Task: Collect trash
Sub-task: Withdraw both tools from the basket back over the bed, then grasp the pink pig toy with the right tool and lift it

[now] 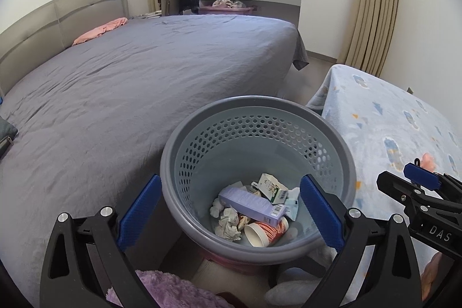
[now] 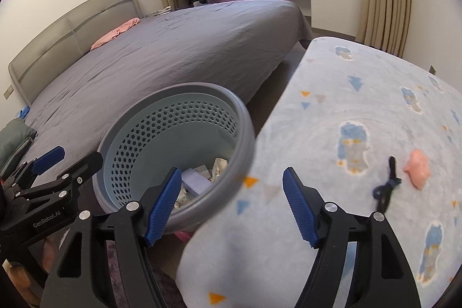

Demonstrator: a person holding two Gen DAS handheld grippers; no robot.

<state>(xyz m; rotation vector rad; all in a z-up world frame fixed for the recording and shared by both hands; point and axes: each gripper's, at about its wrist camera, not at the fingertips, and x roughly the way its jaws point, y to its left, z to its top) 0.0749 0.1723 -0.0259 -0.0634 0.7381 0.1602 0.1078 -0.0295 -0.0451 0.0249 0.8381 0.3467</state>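
- Evidently the drop-off step is done: the left gripper [image 1: 231,214] hangs spread wide above the grey basket [image 1: 257,103], nothing between its pads.
- Inside lie a purple box [image 1: 248,202], a paper cup [image 1: 264,233] and crumpled tissue [image 1: 229,227].
- Meanwhile the right gripper [image 2: 232,208] is parted and empty over the patterned blanket [image 2: 361,94].
- Next, probably (a guess), the pink scrap [image 2: 418,168] and dark string [image 2: 387,186] need picking up.

basket [image 1: 173,186]: grey, pale blue inside | box [image 1: 248,202]: lilac | bedsheet [image 1: 130,77]: grey-purple | blanket [image 2: 361,111]: light blue, triangles
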